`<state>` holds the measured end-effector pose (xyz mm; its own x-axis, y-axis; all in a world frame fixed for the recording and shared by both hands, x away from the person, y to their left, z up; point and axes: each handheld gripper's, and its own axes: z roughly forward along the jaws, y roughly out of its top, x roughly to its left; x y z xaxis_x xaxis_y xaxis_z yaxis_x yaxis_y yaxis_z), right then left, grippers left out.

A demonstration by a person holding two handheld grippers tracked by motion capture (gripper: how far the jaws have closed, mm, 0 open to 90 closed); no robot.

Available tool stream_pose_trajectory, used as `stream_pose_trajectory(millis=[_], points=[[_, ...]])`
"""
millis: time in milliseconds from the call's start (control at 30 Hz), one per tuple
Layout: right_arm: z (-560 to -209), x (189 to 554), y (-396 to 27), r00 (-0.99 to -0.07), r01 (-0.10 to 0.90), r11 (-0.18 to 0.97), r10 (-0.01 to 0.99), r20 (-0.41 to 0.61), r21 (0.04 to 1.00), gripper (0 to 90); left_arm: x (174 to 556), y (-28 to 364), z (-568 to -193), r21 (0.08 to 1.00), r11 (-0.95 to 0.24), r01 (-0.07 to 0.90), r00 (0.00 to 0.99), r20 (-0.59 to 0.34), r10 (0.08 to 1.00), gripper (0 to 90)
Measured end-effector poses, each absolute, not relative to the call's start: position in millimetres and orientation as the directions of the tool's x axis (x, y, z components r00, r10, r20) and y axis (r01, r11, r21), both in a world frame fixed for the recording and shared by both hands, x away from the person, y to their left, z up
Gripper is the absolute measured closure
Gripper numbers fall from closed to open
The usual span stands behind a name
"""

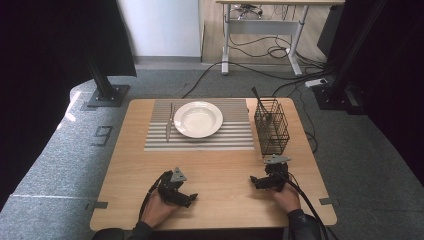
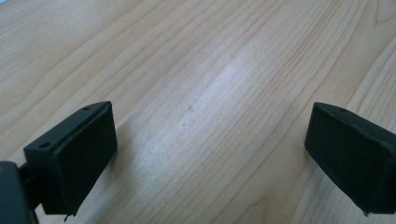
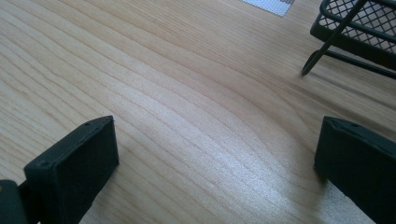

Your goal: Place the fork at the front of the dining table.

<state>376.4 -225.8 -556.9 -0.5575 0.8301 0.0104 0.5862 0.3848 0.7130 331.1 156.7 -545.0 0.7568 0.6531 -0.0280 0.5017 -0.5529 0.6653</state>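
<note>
Broadly, a light wooden table point(image 1: 215, 200) takes up the middle of the high view, standing on grey carpet. On its far half lies a grey-and-white striped placemat point(image 1: 235, 132), reaching from about 10 o'clock to 1 o'clock of the tabletop. A black wire-mesh basket point(image 1: 272, 127) stands upright at 2 o'clock, just beside the mat's right edge, with a dark utensil handle point(image 1: 260, 102) sticking up out of it; its lower edge also shows in the right gripper view point(image 3: 359, 35). A white plate point(image 1: 198, 119) sits at 12 o'clock on the mat. A knife point(image 1: 169, 122) lies on the mat just left of the plate, apart from it. Nearer, the left gripper point(image 1: 192, 197) rests at 7 o'clock and the right gripper point(image 1: 253, 181) at 5 o'clock, each held in a hand. Both have their jaws spread wide over bare wood point(image 2: 210, 93), with nothing between them.
</note>
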Motion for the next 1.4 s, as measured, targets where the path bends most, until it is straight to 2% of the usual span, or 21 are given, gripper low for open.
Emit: stream_pose_trajectory(millis=[433,967,1400], points=[[-557,375,-225,-0.551,0.589,0.380,0.834,0.010,0.714,0.0,352,141,-509,0.701,-0.546,0.460,0.797,-0.053,0.602,2.8],[-557,375,-225,-0.553,0.585,0.383,0.833,0.007,0.715,0.0,391,101,-458,0.718,-0.593,0.364,0.843,0.016,0.537,4.8],[-557,375,-225,-0.556,0.584,0.386,0.831,0.006,0.715,0.0,425,71,-423,0.746,-0.587,0.313,0.869,0.024,0.494,7.9]])
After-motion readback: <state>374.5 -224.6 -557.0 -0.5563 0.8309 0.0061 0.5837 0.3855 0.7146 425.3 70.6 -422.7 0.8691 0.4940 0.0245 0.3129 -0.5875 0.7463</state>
